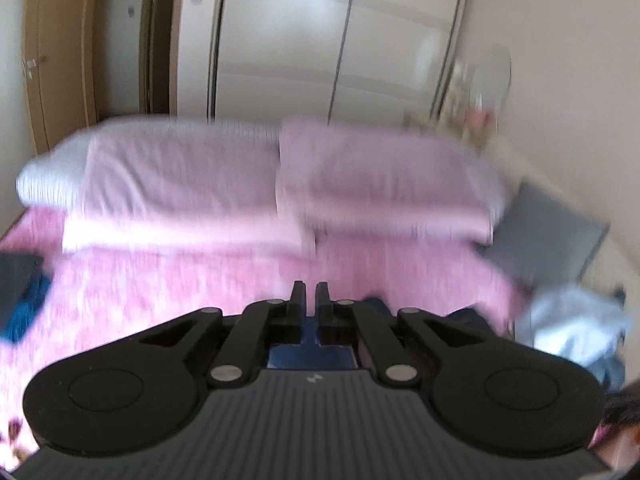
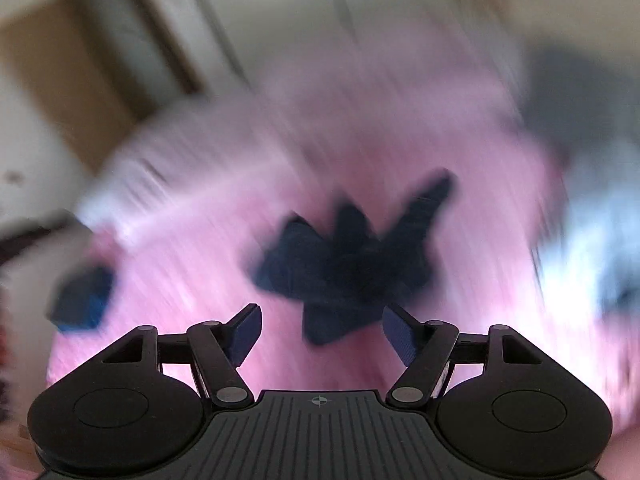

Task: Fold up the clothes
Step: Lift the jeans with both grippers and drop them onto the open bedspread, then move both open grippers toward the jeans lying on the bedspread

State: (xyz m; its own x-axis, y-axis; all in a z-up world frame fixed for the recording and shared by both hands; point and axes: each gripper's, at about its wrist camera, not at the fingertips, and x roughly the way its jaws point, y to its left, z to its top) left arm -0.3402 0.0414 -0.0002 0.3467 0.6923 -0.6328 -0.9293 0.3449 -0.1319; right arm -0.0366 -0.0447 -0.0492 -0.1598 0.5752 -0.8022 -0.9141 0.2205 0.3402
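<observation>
The pink bed [image 1: 180,280] is viewed by the left wrist camera from low above its near end, facing the wardrobe [image 1: 320,40]. It is viewed more steeply and nearer by the right wrist camera; bed and pillows [image 1: 180,176] are shared.

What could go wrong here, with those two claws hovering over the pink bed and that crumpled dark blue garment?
The right gripper is open above the crumpled dark blue garment, so it might pinch several bunched layers, or the pink bedspread underneath. The left gripper is shut; dark blue shows beneath it, but whether it holds cloth is unclear, so any grip could slip. Both views are blurred, so aim may be poor.
</observation>
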